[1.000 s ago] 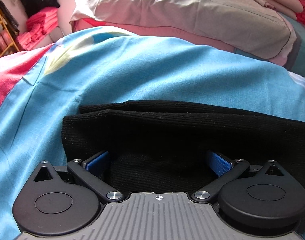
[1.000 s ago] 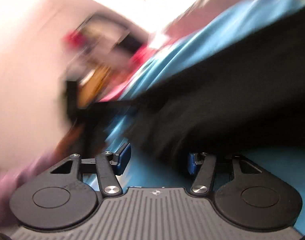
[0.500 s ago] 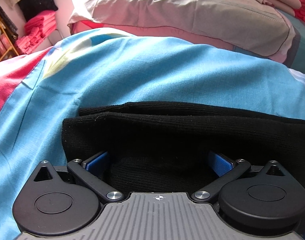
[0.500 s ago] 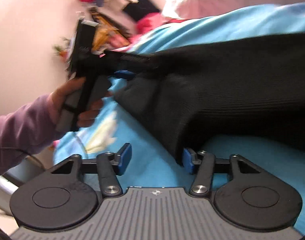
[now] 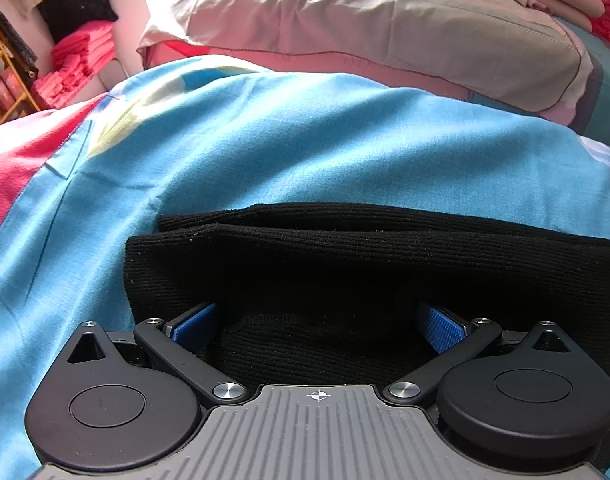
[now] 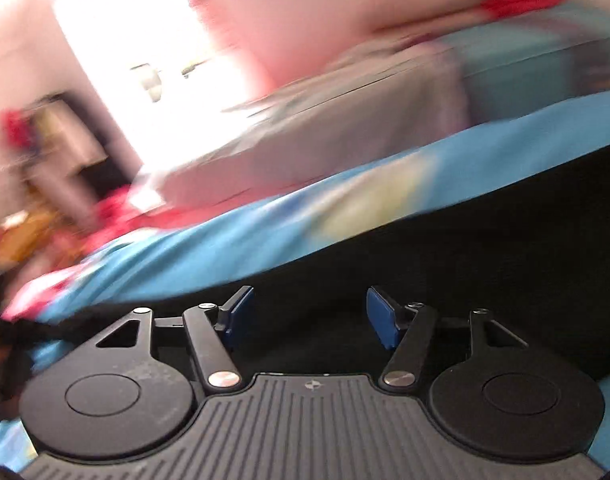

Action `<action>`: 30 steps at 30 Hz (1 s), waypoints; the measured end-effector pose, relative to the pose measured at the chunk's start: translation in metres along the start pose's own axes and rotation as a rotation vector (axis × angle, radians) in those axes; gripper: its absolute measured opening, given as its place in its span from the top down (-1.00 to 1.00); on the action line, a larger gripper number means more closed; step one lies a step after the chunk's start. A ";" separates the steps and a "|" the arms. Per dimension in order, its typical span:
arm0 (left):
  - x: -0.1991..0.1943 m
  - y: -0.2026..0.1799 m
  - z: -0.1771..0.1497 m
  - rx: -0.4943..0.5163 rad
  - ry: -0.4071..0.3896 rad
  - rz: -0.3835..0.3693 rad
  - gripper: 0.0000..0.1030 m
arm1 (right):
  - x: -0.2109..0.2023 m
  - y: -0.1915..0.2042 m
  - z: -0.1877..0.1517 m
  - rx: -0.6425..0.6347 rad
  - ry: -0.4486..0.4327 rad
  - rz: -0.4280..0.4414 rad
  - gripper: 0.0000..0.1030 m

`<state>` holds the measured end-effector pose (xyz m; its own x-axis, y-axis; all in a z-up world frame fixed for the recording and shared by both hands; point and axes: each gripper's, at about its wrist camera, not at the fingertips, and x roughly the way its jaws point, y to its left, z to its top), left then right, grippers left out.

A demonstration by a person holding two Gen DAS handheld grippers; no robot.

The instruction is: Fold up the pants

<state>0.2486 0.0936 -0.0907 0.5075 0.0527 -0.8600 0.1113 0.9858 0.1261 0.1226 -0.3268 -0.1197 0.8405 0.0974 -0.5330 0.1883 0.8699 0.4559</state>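
Black ribbed pants (image 5: 345,264) lie folded in layers on a blue bedsheet (image 5: 265,152). My left gripper (image 5: 317,320) points down at them with its jaws wide apart. Its blue pads (image 5: 193,322) reach under the edge of the top fold, with black fabric between them but not pinched. In the blurred right wrist view the pants (image 6: 485,248) fill the lower right. My right gripper (image 6: 311,316) hovers low over them and its jaws are closing. Dark fabric shows between the pads (image 6: 381,320), which stand apart from it.
A grey-and-pink pillow (image 5: 385,28) lies across the head of the bed. Folded red towels (image 5: 81,64) and a wooden rack (image 5: 1,80) stand at the far left beside the bed. A red patch of the sheet (image 5: 9,176) is at the left.
The right gripper has swung quickly across the pants, losing sight of the hand with the left gripper, and its jaws have narrowed. The left gripper has stayed put, jaws wide.
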 end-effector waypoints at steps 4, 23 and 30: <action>-0.006 -0.001 0.003 -0.013 0.014 0.007 -1.00 | -0.024 -0.018 0.018 0.011 -0.108 -0.286 -0.32; -0.005 -0.058 -0.007 0.016 0.009 -0.059 -1.00 | -0.088 -0.086 0.045 -0.144 -0.165 -0.544 -0.42; -0.002 -0.064 -0.006 0.013 0.010 -0.030 -1.00 | -0.101 -0.130 0.056 -0.067 -0.076 -0.394 -0.23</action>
<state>0.2350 0.0312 -0.0997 0.4956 0.0244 -0.8682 0.1373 0.9848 0.1061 0.0411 -0.4764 -0.0853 0.7466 -0.2836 -0.6019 0.4718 0.8635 0.1784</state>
